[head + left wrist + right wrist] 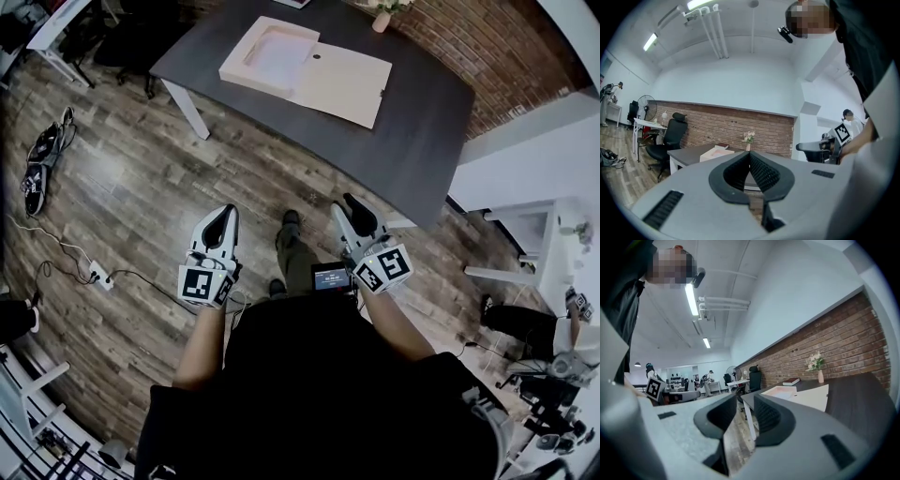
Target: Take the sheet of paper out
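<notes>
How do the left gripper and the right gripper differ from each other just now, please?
Jaws: the left gripper's meet at the tips, while the right gripper's stand apart, with wooden floor showing between them. Aim: the left gripper view faces the brick wall head-on; the right gripper view runs along it. Both are empty and held over the floor, short of the dark table bearing the open cream box.

The floor (141, 178) is laid in wood plank, faintly glossy. The table (422, 122) top is finished dark and matt. The box (305, 70) is made of pale, matt card. The wall (497, 47) is built of rough brick. The left gripper (750, 154) and right gripper (745, 400) are cased in matt grey plastic, and the pads (761, 171) are ribbed black.
</notes>
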Motion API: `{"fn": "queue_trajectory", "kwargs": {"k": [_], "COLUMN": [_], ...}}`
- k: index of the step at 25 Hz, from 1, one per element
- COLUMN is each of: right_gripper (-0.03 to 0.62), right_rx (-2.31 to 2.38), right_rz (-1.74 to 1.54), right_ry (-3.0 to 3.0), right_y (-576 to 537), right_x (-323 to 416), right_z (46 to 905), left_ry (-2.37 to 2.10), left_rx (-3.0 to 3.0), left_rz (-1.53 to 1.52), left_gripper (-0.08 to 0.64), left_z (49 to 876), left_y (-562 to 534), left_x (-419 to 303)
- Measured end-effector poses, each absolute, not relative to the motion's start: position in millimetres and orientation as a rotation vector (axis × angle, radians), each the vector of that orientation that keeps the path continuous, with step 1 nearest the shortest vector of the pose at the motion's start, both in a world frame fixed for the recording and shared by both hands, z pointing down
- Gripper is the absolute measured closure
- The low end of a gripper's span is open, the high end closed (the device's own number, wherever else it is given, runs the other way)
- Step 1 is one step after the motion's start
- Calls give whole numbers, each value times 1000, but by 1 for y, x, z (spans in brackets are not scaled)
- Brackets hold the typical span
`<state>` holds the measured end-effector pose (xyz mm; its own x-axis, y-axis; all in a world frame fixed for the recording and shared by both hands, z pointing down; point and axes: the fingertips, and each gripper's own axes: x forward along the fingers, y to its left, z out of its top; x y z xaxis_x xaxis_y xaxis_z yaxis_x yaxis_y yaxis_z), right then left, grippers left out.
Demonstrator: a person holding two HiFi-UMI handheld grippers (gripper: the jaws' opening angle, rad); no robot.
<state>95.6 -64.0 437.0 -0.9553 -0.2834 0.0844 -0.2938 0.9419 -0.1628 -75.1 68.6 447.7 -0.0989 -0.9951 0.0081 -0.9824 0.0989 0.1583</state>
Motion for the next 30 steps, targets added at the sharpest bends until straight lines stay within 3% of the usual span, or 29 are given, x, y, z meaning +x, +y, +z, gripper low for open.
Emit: {"fn": "queue_trajectory", "kwargs": {"k": [21,30], "right_gripper": [474,474], "right_rx": [358,439], "right_rz": [420,696], "right_ry": [-3064,-2960], "right_y": [-323,-389], "right_x": [-66,-110], "right_z": [437,469], "left_ry": [-2259,-2181], "left_rx": [2056,2141], "left_rz": [-78,-40], "left_gripper": [565,565], "left_z": [417,424], "left_y": [-197,-271], "left_x": [-234,-289]}}
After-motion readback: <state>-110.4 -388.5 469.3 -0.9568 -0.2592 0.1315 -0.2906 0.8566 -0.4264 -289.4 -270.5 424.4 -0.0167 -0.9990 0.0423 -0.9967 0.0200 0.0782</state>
